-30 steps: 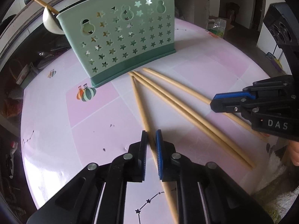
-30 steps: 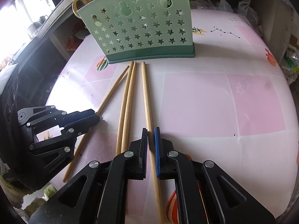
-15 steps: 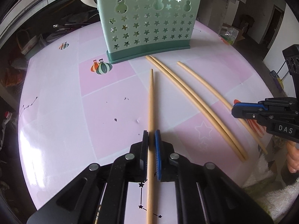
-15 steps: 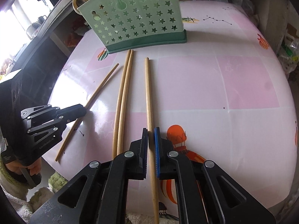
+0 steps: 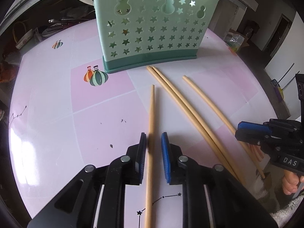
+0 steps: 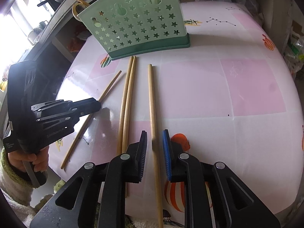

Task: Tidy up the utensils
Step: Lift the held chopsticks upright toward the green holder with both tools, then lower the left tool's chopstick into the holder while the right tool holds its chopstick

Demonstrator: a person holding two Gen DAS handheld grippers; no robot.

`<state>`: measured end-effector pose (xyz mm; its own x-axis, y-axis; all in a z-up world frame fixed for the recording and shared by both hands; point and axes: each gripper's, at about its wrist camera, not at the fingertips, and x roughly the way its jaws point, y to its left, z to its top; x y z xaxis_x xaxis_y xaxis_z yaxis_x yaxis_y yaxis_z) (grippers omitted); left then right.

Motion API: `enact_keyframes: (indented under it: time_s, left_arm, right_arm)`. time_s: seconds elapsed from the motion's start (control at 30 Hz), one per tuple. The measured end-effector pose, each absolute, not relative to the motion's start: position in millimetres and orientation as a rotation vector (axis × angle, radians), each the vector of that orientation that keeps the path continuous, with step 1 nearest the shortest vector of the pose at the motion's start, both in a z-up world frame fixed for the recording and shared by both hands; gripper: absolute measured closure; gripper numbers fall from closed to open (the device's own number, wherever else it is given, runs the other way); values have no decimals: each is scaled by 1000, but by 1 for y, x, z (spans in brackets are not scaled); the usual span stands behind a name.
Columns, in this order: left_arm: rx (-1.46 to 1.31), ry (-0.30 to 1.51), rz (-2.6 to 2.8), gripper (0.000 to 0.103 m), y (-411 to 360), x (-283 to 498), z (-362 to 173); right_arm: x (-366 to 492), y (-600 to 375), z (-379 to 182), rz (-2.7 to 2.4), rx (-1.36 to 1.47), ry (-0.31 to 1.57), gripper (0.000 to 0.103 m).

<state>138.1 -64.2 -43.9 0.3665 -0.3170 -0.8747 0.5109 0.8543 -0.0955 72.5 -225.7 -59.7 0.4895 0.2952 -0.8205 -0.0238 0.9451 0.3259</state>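
Wooden chopstick (image 5: 151, 125) lies lengthwise between left gripper (image 5: 153, 139) jaws, tip toward holder (image 5: 152, 30).

Left gripper (image 5: 153, 146) angled downward, jaws opening, right gripper (image 6: 154, 145) likewise, pads seemingly clear

The pink desk (image 5: 57, 114) carries a green star-punched holder (image 5: 152, 30) and four wooden chopsticks (image 5: 176, 95) lying in front of it.
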Motion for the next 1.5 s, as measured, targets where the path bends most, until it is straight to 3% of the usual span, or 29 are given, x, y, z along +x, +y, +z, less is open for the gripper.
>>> enact_keyframes:
  time_s: [0.2,0.3,0.57,1.1,1.5]
  left_arm:
    - [265,1052,-534,88,-75,149,-43]
    - [276,1033,-519,95,-77,153,-43]
    - [132,1015,-524,97,-61,160,-43]
    - [-92,773,-517,97,-17,150,19]
    - [-131,669,-498,97,-6,144,44]
  right_arm:
    - [76,-225,-56,204,269,1036,86]
    - [80,-223,-53,210,253,1029,86]
    - [93,-218,-50,210,208,1016,86]
    - [131,-199,-54,207,58,1031,86]
    - [127,-174,-60,171,-75,994,98]
